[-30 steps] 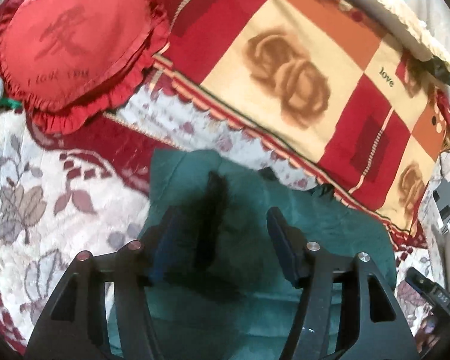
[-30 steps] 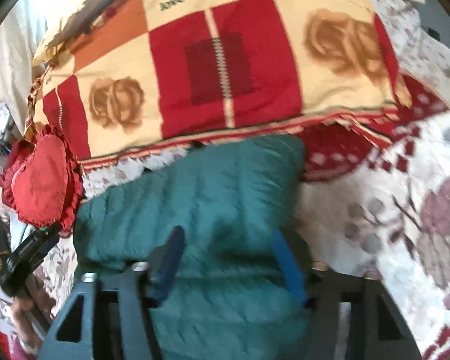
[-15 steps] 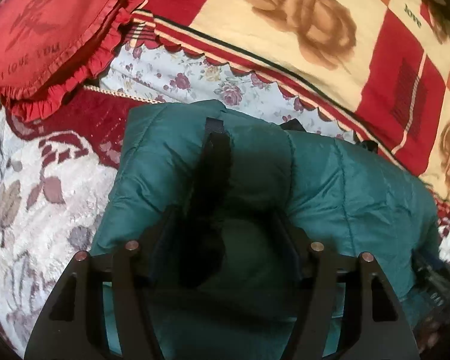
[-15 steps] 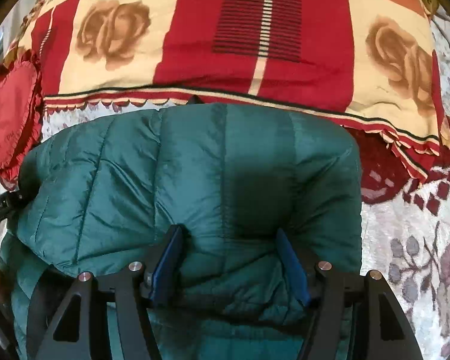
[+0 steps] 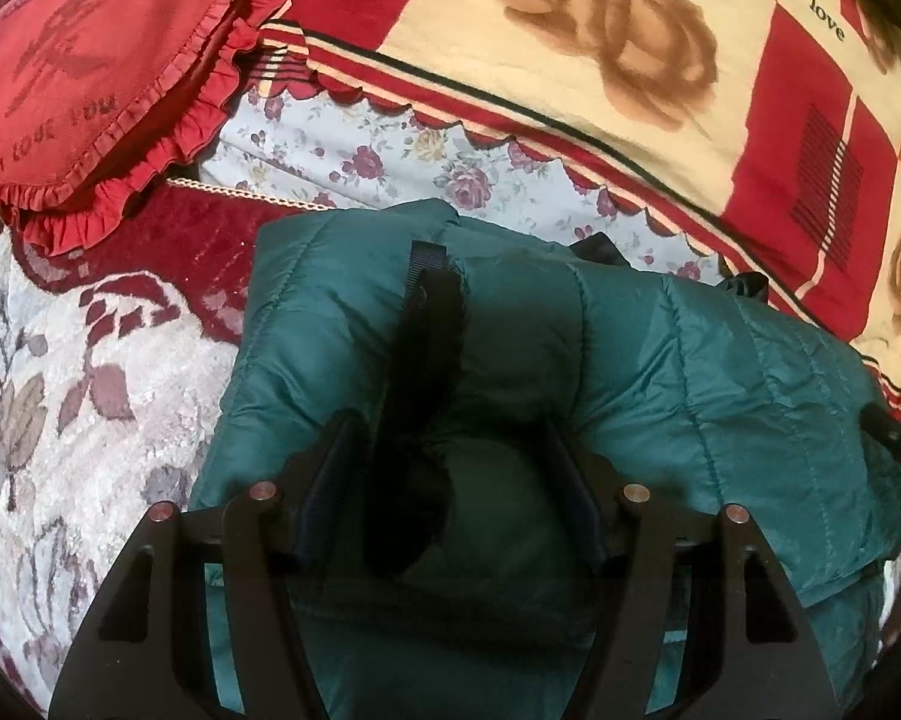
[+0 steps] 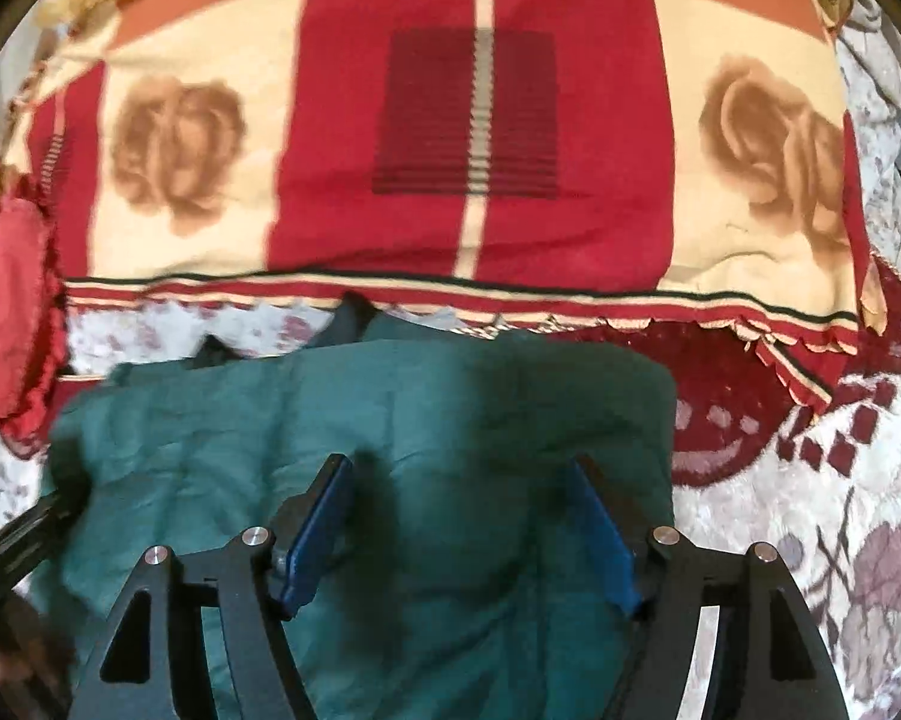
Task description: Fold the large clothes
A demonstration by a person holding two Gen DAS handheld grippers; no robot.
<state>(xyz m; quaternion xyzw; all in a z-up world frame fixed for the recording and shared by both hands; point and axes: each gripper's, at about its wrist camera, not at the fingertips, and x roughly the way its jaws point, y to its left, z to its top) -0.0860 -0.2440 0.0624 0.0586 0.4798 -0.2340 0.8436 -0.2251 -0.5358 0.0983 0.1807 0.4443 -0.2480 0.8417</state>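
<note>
A: The left tool is standing wide over the green jacket, and the right tool also, gripping nothing.

B: The jacket is lying on the bed as 1 compact bundle, so folding is looking nearly finished.

A: Only the left view is showing its black strap and the heart pillow's lettering.

Soft daylight, fisheye-warped edges; the right wrist view is motion-blurred.
</note>
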